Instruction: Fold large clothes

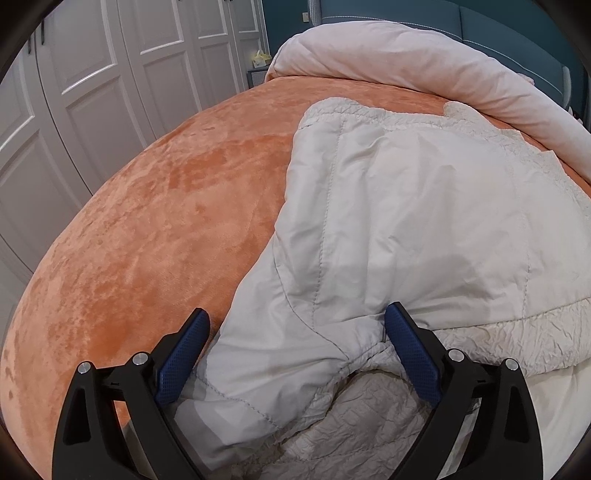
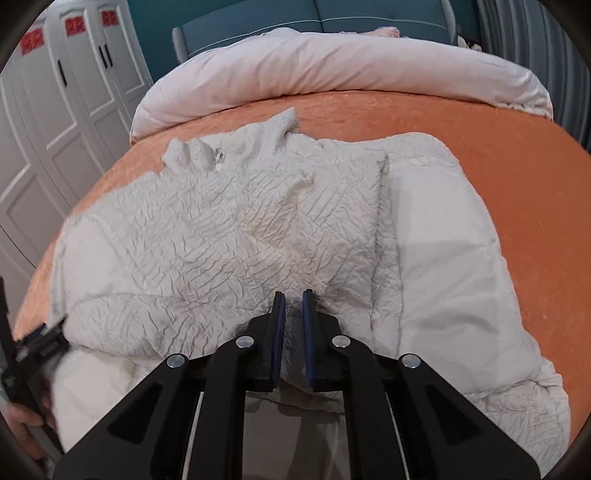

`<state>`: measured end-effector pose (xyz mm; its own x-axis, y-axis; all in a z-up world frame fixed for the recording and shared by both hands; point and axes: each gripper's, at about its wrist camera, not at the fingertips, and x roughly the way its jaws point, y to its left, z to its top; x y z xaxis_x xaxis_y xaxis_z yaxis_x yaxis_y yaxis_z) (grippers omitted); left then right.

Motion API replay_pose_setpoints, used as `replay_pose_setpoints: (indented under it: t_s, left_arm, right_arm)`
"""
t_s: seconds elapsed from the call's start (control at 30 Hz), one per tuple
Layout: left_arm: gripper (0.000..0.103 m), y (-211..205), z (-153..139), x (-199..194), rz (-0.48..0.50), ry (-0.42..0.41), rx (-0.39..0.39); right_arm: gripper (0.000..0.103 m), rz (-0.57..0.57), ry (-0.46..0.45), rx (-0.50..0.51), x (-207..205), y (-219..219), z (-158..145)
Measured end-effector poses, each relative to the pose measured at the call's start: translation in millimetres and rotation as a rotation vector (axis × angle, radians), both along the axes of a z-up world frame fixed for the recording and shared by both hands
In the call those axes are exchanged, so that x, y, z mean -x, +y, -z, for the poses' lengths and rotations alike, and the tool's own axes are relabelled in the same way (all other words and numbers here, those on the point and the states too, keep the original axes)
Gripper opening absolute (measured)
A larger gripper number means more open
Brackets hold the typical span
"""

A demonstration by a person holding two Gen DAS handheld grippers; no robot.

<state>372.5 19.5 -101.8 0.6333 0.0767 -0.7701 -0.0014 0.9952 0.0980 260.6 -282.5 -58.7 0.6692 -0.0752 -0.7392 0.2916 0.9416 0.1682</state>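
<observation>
A pale quilted coat [image 2: 258, 229] is spread across the middle of a bed covered in an orange blanket [image 1: 155, 206]. In the right wrist view the coat's fleecy collar [image 2: 266, 136] is turned toward a rolled pale duvet [image 2: 332, 66] at the head of the bed, and a teal headboard [image 2: 332, 14] is seen behind that. A band of bare blanket is left between the collar and the duvet. In the left wrist view wide open blanket is seen on the coat's left, out to the rounded bed edge, beyond which white wardrobe doors [image 1: 92, 74] stand close. In the right wrist view more bare blanket is seen on the coat's right, out to the bed's edge.

Red paper squares [image 2: 74, 26] are stuck on the upper wardrobe doors; no writing on them can be read. No label is seen on the coat.

The left tongs [image 1: 297, 325] are pointed steeply down over a smooth sleeve or side panel at the coat's near edge; the blue pads [image 1: 184, 358] are spread wide, released, with cloth lying below and between them but not pressed. In the right wrist view they are seen at the left border [image 2: 44, 332], beside the coat's edge, with part of a hand [image 2: 22, 417] below them.

The right tongs [image 2: 294, 295] are also angled down, at the coat's near hem. The pads are drawn nearly together, clenched on a thin fold of the coat's crinkled cloth seen in the narrow gap.
</observation>
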Motion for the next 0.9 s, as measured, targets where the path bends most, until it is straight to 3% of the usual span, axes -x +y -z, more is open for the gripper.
replay_pose_setpoints:
  t_s: [0.1,0.33,0.4,0.43,0.5,0.6,0.7,0.8,0.9]
  left_arm:
    - [0.097,0,1,-1,-0.004,0.000,0.002]
    - [0.098,4,-2,-2,-0.013,0.009,0.023]
    - [0.097,13,-13,3,-0.019,0.033,0.049]
    - [0.095,20,-22,12,-0.014,0.038,0.065]
    - [0.095,41,-44,41,0.025,0.036,0.116]
    - [0.096,79,-67,93,0.061,0.041,0.168]
    - [0.096,119,-75,145,0.061,0.085,0.218]
    - [0.096,150,-67,186,0.028,0.148,0.281]
    - [0.096,171,-49,219,-0.023,0.220,0.369]
  right_arm:
    - [0.007,-0.005,-0.007,0.020,0,3,5]
    - [0.007,-0.007,-0.007,-0.044,0,-5,6]
    - [0.016,-0.009,0.033,-0.029,10,-2,-11]
    - [0.021,-0.012,0.033,-0.034,24,-1,-23]
    - [0.045,-0.041,0.003,-0.044,63,0,-47]
    - [0.060,-0.075,-0.013,-0.036,140,-6,-74]
    - [0.072,-0.044,0.029,-0.052,220,-22,-79]
    - [0.077,0.034,0.095,-0.106,289,-40,-67]
    - [0.077,0.111,0.143,-0.243,340,-54,-41]
